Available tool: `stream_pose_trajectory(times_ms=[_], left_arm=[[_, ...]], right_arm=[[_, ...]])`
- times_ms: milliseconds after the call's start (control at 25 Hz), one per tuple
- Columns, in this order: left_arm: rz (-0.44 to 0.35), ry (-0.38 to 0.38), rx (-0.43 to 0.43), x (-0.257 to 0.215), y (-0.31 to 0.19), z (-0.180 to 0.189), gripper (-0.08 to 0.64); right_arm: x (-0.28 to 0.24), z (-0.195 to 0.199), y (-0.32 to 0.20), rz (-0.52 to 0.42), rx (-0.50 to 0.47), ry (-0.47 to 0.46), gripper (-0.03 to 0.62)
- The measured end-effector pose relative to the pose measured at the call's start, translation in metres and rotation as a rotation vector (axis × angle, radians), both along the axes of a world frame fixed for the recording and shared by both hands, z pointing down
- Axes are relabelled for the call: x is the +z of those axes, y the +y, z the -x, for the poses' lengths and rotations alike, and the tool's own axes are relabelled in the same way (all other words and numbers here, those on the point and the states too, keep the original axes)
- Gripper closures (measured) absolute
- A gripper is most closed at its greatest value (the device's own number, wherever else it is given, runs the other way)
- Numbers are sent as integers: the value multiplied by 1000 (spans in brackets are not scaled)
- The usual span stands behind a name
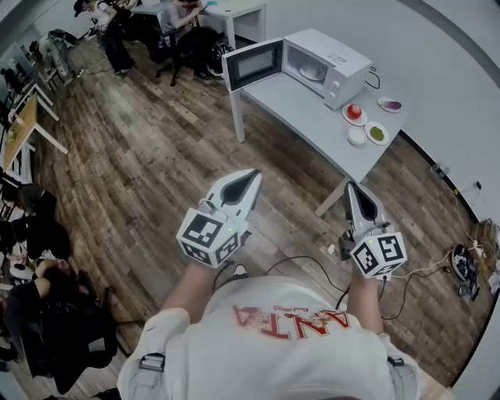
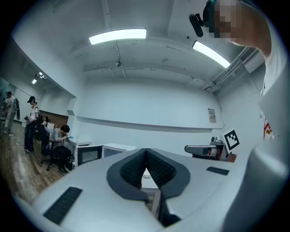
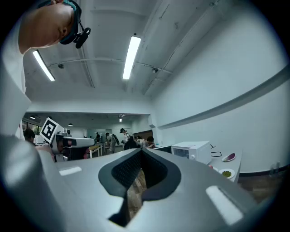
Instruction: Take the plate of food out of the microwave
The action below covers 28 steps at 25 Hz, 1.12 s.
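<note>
Standing on the wooden floor (image 1: 141,156), the person holds both tools out level in front of the body, well apart from the grey table (image 1: 301,113) at the top of the head view. The left tool (image 1: 251,176) has its jaws together: in the left gripper view the dark ribbed pads (image 2: 136,168) meet at their tips and nothing sits between them. The right tool (image 1: 351,187) is likewise closed and empty, its pads meeting at the tip in the right gripper view, with only floor showing through the small gap lower down. Neither tool touches anything, and a marker cube sits at the back of each. On the table stands the white microwave (image 1: 332,66) with its door (image 1: 254,64) swung wide open to the left. The plate of food (image 1: 310,72) lies inside the cavity, pale and small from here, so what it carries cannot be made out. Just beside the microwave, towards the table's near end, lie four small dishes: one with something red (image 1: 354,113), one plain white (image 1: 357,136), one with something green (image 1: 376,133) and one with something purple (image 1: 389,104). A dark cable (image 1: 312,264) runs over the floor near the person's feet, and several people (image 1: 180,23) sit at desks in the far corner of the room.
</note>
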<state>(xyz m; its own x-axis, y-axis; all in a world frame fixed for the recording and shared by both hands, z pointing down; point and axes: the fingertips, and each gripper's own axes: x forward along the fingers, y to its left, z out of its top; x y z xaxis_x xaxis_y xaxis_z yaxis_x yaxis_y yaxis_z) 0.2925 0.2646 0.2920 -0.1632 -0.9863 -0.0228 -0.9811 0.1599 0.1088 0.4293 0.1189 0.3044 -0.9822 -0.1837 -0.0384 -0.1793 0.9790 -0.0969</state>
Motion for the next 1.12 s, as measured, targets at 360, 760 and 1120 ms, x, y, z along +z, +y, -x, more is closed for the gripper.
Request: stream_pose_trajectory(times_ms=[360, 760, 1120], left_arm=[[4, 14, -6, 2, 5, 16, 551], [9, 32, 5, 7, 17, 26, 551], [27, 53, 22, 15, 23, 58, 551]], right_arm=[[1, 17, 6, 6, -6, 8, 591], [-1, 25, 19, 45, -19, -31, 589], [13, 57, 27, 103, -8, -17, 589]])
